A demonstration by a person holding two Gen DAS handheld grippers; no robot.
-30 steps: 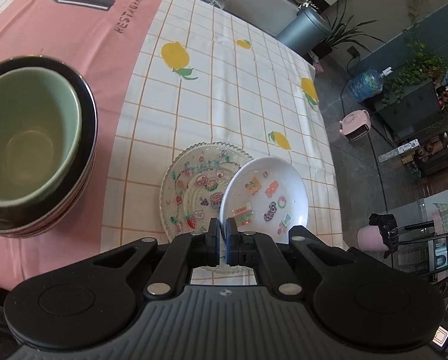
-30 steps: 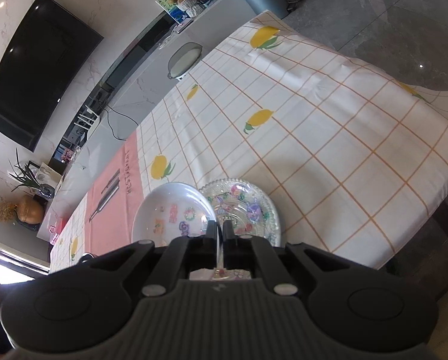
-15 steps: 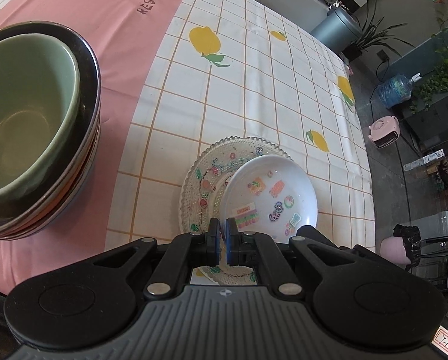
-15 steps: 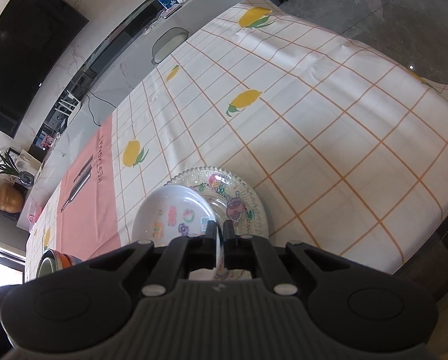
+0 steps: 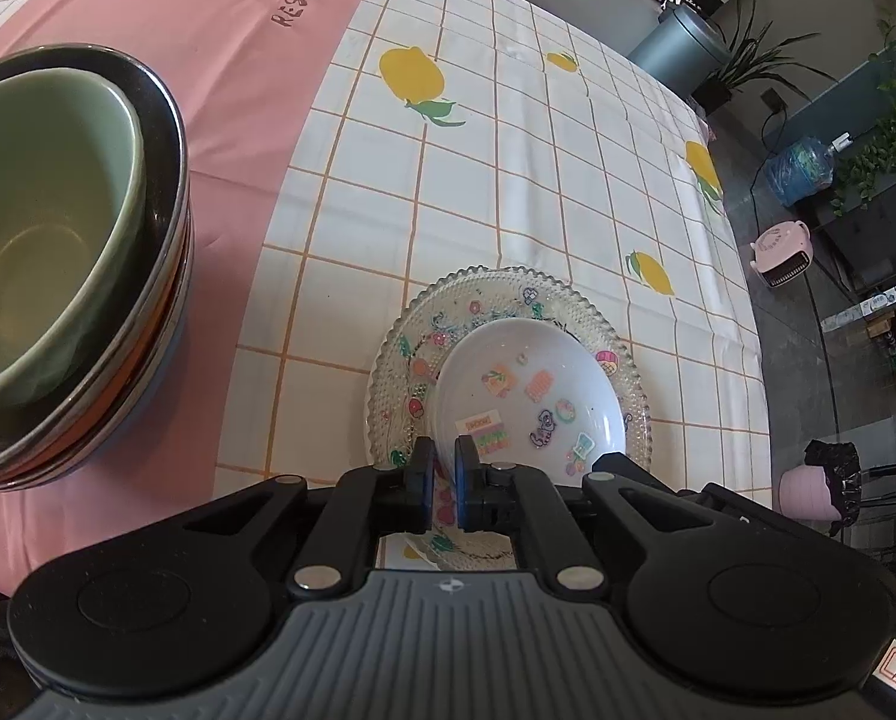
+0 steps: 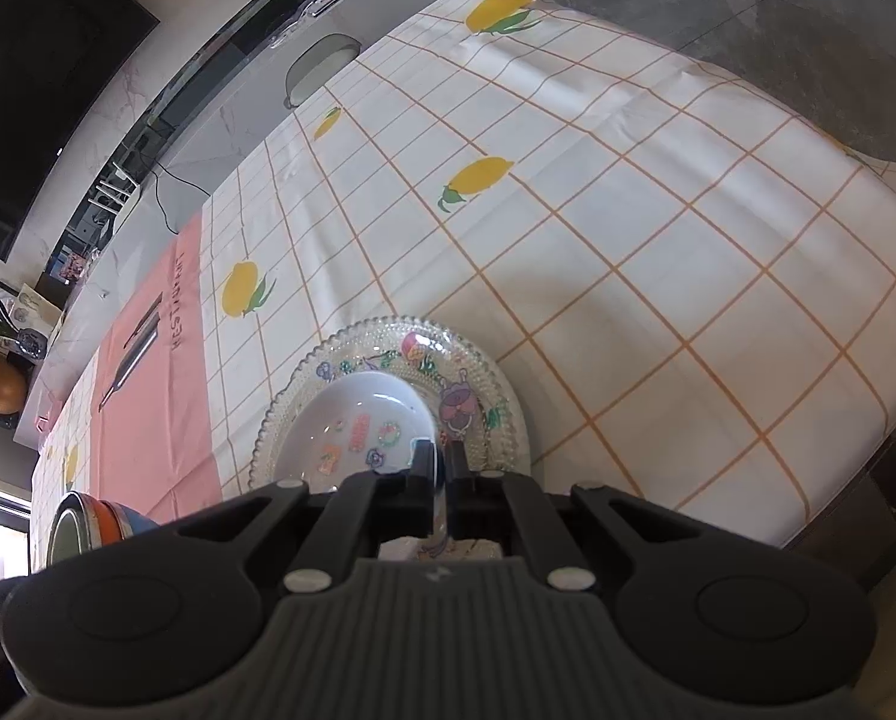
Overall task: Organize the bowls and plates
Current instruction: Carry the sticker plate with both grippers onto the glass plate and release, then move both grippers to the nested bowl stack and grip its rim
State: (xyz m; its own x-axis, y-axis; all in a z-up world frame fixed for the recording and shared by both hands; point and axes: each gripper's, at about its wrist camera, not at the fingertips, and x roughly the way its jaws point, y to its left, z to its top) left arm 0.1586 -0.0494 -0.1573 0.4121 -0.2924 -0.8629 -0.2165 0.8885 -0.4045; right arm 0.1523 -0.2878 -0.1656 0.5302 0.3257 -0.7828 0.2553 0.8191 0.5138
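Both jaws pinch the white bowl's (image 5: 529, 384) near rim: left gripper (image 5: 442, 474) opening slightly, right gripper (image 6: 440, 468) clamped. Bowl sits on a glass plate (image 5: 400, 354) near the table's (image 5: 508, 180) front edge; stacked bowls (image 5: 58, 252) stand well left.

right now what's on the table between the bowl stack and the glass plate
Nothing. In the left wrist view only bare tablecloth lies between the bowl stack and the glass plate.
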